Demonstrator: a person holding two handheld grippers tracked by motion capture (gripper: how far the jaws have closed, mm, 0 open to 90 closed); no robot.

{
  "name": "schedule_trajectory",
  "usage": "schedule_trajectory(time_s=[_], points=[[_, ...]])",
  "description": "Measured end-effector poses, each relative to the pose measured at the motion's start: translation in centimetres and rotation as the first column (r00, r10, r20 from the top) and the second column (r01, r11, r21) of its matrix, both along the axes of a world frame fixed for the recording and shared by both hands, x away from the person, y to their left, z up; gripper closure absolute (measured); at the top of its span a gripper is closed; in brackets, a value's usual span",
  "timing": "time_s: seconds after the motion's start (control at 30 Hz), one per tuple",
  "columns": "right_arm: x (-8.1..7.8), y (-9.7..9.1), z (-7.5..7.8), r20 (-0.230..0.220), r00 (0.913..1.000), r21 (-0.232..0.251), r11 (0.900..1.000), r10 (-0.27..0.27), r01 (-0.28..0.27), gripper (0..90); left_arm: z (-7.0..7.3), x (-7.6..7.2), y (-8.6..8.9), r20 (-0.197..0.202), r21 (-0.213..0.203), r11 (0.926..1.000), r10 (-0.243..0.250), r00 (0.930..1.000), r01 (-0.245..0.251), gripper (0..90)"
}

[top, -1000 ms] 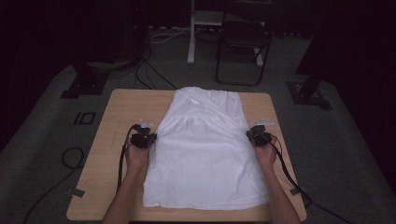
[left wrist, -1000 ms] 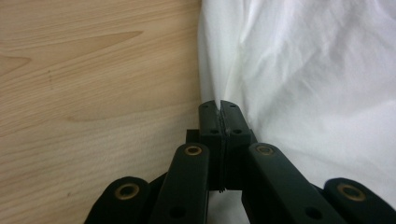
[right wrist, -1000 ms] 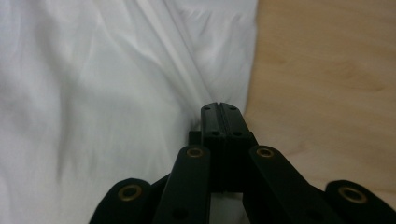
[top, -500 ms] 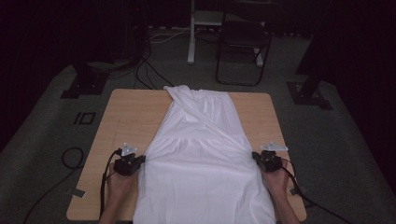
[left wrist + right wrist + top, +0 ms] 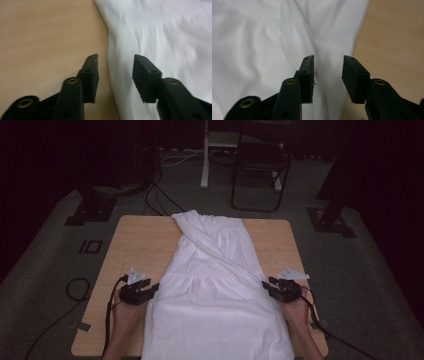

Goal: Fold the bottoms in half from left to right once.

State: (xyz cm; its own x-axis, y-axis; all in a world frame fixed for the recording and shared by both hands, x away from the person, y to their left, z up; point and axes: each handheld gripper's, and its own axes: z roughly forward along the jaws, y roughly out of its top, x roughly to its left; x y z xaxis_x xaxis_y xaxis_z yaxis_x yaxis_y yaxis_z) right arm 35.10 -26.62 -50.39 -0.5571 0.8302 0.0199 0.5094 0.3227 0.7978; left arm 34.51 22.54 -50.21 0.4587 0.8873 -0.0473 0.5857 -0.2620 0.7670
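Straddling the white garment lengthwise on the table: left gripper and right gripper, jaws parted, empty, at its side hems. Risk: closing over the edge pinches nothing, or bunches fabric.

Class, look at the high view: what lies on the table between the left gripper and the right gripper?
The white garment spans the table between left gripper and right gripper, seen from the high view.

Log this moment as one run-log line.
left gripper: open, at left edge of white cloth garment | right gripper: open, at right edge | garment lengthwise on light wooden table
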Motion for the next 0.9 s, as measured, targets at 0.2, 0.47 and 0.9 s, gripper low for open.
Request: schedule_trajectory(time_s=[0.2,0.47,0.9], points=[[4.3,4.2,1.1,-0.011,0.9975,0.028,0.9972,0.07,-0.07,55.1,0.2,4.7,-2.3,-0.028,0.005,1.0,-0.006,0.9996,0.006,51.4],[8.6,8.7,-0.6,-0.105,0.9893,0.024,0.9948,0.101,-0.099,81.9,-3.1,9.1,-4.4,-0.15,0.005,0.9996,-0.027,0.9883,0.028,74.4],[8.5,2.6,-3.6,-0.112,0.9868,0.003,0.993,-0.117,0.118,88.2,-3.8,7.5,-4.4,-0.106,-0.053,0.9985,-0.019,0.9942,0.014,86.8]])
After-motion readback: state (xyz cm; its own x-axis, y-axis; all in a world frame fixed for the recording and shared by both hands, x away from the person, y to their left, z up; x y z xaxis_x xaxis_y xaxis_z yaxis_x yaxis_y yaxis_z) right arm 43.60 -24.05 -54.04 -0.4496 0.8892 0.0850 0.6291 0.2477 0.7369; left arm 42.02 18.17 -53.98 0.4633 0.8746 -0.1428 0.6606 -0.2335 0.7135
